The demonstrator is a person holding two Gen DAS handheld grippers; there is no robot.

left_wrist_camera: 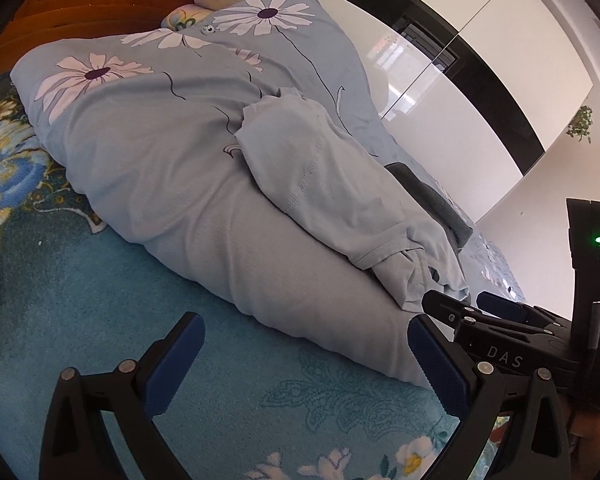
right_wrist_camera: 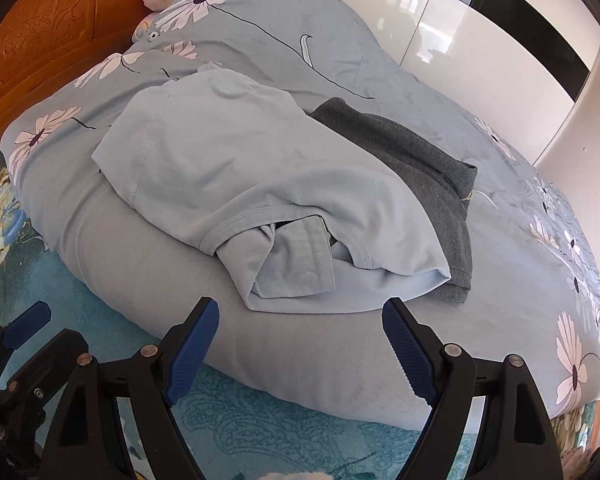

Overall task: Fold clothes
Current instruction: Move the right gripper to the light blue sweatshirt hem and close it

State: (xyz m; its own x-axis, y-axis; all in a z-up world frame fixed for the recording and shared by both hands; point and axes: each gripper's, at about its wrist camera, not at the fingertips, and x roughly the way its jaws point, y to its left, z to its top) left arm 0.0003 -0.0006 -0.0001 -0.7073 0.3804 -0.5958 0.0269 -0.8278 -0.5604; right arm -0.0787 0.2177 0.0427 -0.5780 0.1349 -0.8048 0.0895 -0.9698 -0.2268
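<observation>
You get bright, even daylight in both views. The glossy wardrobe doors [left_wrist_camera: 452, 92] throw white window glare, and shadows below them on the quilt [right_wrist_camera: 340, 60] stay soft. Fisheye bending curves everything toward the dark vignetted corners; focus stays sharp.

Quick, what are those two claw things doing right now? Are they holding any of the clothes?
Left hand-held gripper: open, holding nothing, over the teal bedspread.
Right hand-held gripper: open, holding nothing, just short of the light blue shirt.
</observation>
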